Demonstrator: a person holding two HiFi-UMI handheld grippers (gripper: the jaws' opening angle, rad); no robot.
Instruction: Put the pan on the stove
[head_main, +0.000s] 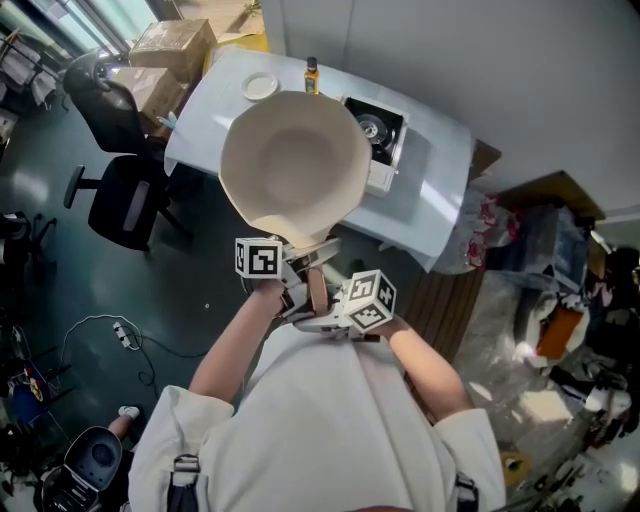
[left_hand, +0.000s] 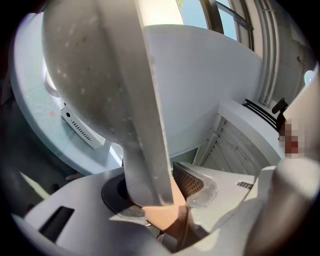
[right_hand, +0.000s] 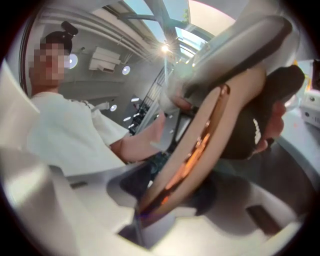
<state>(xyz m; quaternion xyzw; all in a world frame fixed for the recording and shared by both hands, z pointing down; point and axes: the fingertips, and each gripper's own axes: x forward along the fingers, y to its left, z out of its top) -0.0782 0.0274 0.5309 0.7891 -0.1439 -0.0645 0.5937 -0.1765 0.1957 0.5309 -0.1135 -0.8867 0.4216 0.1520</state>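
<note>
1. Head view: the pan (head_main: 295, 160) is held in the air by its handle (head_main: 317, 288), with the stove (head_main: 375, 130) on the white surface (head_main: 440, 190) beyond it.
2. Left gripper view: the left gripper (left_hand: 160, 200) pinches the handle.
3. Right gripper view: the right gripper (right_hand: 165, 200) clamps the handle too.

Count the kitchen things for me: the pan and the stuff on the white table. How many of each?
pan: 1
stove: 1
bottle: 1
plate: 1
Total: 4
</note>
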